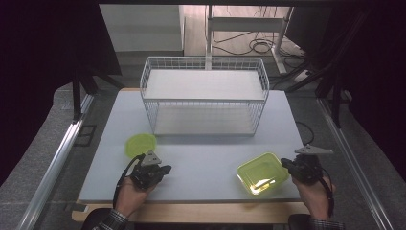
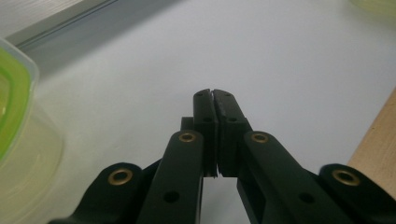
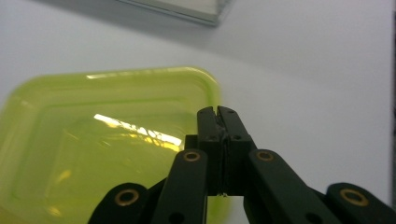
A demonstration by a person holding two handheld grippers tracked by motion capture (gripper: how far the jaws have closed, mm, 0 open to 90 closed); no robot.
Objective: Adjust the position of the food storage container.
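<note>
The square yellow-green box (image 1: pixel 263 173) lies on the table (image 1: pixel 206 163), in front of the wire basket (image 1: pixel 205 95). The right gripper (image 1: pixel 287 164), jaws pressed together, sits just beside the box's right edge. The left gripper (image 1: pixel 165 169), also closed on nothing, rests well left of it.

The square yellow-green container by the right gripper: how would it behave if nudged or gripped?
The square yellow-green container looks like thin translucent plastic with nothing visible inside, so probably light and quick to slide on the smooth table. Its glossy surface may slip between jaws. Low and flat, it seems unlikely to tip.
</note>
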